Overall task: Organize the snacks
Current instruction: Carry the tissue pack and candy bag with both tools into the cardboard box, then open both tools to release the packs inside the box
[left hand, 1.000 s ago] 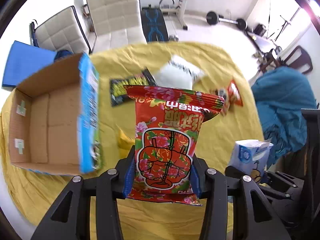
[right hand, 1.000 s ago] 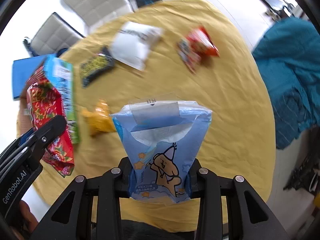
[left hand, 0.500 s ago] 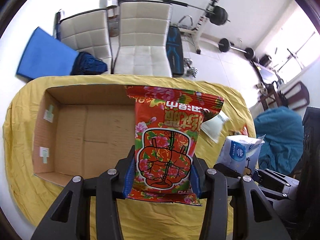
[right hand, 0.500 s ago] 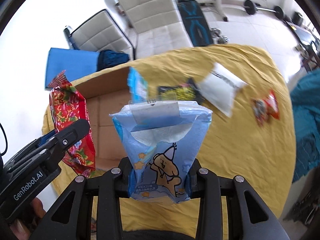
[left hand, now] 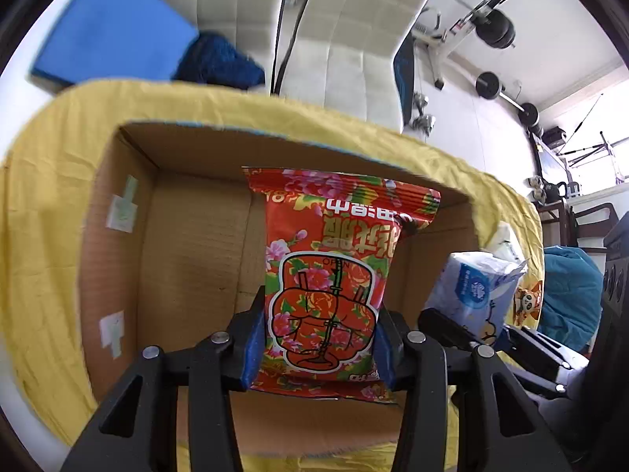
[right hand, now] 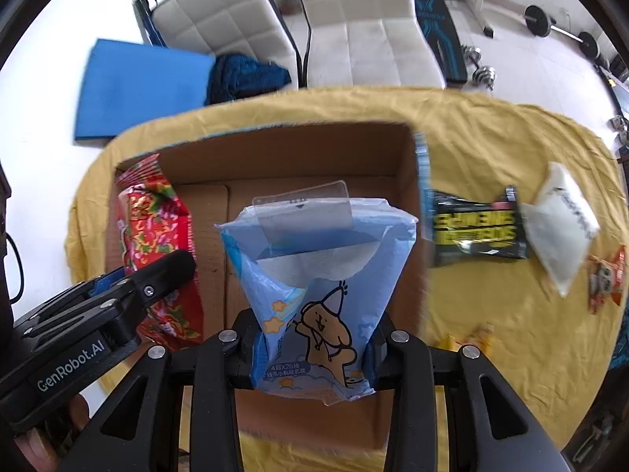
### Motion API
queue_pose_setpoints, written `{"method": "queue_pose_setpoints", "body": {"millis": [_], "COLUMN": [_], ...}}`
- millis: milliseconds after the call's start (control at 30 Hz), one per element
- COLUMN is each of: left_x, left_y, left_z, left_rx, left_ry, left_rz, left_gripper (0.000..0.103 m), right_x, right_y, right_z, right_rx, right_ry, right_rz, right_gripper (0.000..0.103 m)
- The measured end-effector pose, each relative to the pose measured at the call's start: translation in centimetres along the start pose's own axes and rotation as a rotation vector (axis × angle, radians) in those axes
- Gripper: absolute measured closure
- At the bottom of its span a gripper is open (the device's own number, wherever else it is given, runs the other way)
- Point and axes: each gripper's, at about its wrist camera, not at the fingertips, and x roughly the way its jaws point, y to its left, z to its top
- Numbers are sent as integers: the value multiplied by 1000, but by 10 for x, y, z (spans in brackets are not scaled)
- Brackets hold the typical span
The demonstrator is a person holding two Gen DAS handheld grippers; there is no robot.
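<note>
My left gripper is shut on a red floral snack bag, held upright above the open cardboard box. My right gripper is shut on a light blue pack with a cartoon animal, also hanging over the cardboard box. In the right wrist view the red floral snack bag and the left gripper show at the left, over the box's left part. The blue pack appears at the right of the left wrist view. The box floor looks bare.
On the yellow tablecloth right of the box lie a black-and-yellow packet, a white packet, a small red packet and a yellow packet. Two white chairs, a blue mat and gym weights stand beyond the table.
Both grippers have swung left from over the loose snacks to above the open box and come lower and closer to it, each still gripping its pack.
</note>
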Motion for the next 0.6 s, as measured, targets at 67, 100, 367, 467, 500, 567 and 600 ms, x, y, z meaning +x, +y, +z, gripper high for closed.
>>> {"method": "queue_pose_setpoints", "body": {"millis": [67, 100, 367, 467, 500, 567, 600], "left_x": [17, 30, 100, 114, 119, 121, 122], "left_y": [10, 16, 30, 27, 25, 23, 22], "left_z": [11, 17, 51, 58, 58, 60, 60], "left_rx": [-14, -26, -45, -43, -36, -39, -35], "left_ry": [47, 79, 233, 279, 291, 291, 292], "left_rz": [-32, -51, -140, -165, -174, -168, -162], "left_gripper": [60, 60, 60, 60, 60, 60, 60], "right_x": [27, 39, 96, 109, 112, 116, 119], "right_y": [4, 3, 5, 5, 5, 5, 5], "right_z": [11, 16, 36, 41, 41, 42, 42], "right_rx": [3, 10, -10, -12, -12, -14, -13], "right_ry": [33, 47, 102, 103, 103, 107, 108], "right_rz": [-15, -21, -83, -98, -103, -116, -119], "right_gripper": [64, 64, 64, 62, 61, 59, 59]}}
